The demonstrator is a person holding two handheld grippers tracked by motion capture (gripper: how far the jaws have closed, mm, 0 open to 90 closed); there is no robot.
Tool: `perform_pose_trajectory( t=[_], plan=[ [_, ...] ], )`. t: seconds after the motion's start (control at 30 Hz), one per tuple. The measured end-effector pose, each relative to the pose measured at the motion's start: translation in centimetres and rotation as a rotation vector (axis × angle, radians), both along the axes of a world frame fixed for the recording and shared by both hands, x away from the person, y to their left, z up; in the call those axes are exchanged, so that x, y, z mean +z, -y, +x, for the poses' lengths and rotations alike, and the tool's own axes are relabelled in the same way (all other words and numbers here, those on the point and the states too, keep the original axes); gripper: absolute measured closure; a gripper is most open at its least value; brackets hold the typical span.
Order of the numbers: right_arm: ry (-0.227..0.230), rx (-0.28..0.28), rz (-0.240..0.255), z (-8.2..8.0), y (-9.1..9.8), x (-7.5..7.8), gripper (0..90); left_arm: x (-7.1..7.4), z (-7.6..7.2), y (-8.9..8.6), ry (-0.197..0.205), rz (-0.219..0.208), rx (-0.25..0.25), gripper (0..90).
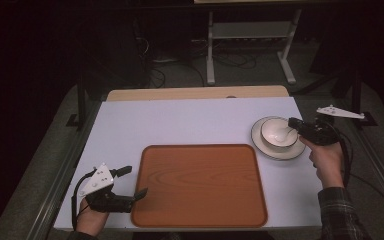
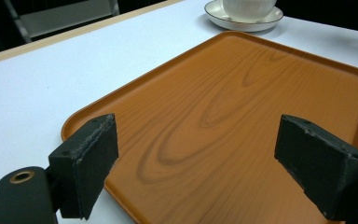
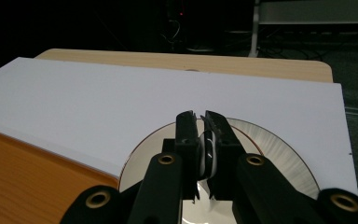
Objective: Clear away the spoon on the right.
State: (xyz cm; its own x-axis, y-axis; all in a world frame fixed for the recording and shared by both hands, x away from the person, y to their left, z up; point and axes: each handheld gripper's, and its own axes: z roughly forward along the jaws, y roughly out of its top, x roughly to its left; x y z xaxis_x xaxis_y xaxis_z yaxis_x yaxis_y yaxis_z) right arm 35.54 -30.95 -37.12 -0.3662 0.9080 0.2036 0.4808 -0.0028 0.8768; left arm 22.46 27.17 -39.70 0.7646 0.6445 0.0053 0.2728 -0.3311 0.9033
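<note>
My right hand-held gripper [image 1: 294,123] is clamped on the rim of the bowl [image 1: 278,134]; in the right gripper view the white edge with its dark line sits pinched between my 2 pads [image 3: 187,140], which have closed almost together. The bowl stands on a saucer [image 1: 278,150], directly under and ahead of that hand-held gripper, on the white tabletop [image 1: 190,122]. My right hand [image 1: 326,159] holds the tool from behind, its grey plate [image 1: 340,112] sticking out to the far side.

My left hand-held gripper [image 1: 134,182] is open, jaws wide apart with nothing between them. It hovers at the near left corner of the tray [image 1: 200,182], one jaw over the tray's edge, the other just off it above the tabletop. From the left gripper view the tray stretches away ahead, and the bowl and saucer [image 2: 242,21] lie well beyond its far corner.
</note>
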Motion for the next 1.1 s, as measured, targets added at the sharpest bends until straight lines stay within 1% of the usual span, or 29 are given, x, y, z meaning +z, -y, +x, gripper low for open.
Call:
perform_pose_trajectory(
  t=[0.13,0.23,0.27,0.33,0.37,0.53,0.63,0.8,0.87,0.9,1.0,1.1],
  plan=[
    [0.011,0.001,-0.001,0.0,0.0,0.3,83.3,0.0,0.0,0.0,0.002,0.000,0.000,12.8],
    [0.037,0.004,0.002,-0.3,0.0,1.3,83.4,0.0,0.0,0.0,0.002,0.000,0.001,12.8],
    [0.037,0.004,0.002,-0.3,0.0,1.3,83.4,0.0,0.0,0.0,0.002,0.000,0.002,12.8],
    [0.049,0.011,0.001,-0.5,-0.1,1.8,83.4,0.0,0.0,0.0,0.002,0.000,0.002,12.8],
    [0.060,0.016,-0.005,-0.6,-0.2,2.3,83.5,0.0,0.0,0.0,0.002,0.000,0.001,12.8],
    [0.072,0.027,-0.009,-1.0,-0.5,3.0,83.5,0.0,0.0,0.0,0.002,0.000,0.002,12.8],
    [0.086,0.039,-0.021,-1.3,-0.9,3.6,83.5,0.0,0.0,0.0,0.002,-0.001,0.003,12.8],
    [0.092,0.066,-0.041,-1.8,-1.6,4.7,83.5,0.0,0.0,-0.1,0.002,-0.001,0.002,12.8],
    [0.100,0.091,-0.047,-2.2,-2.2,5.3,83.5,0.0,0.0,-0.1,0.002,-0.002,0.003,12.8],
    [0.100,0.091,-0.047,-2.2,-2.2,5.3,83.5,0.0,0.0,-0.1,0.002,-0.002,0.003,12.8],
    [0.102,0.119,-0.051,-2.5,-2.8,5.7,83.5,0.0,0.0,-0.1,0.002,-0.001,0.002,12.8],
    [0.104,0.145,-0.040,-2.7,-3.2,5.9,83.5,0.0,0.0,-0.1,0.002,-0.002,0.002,12.8]
  ],
)
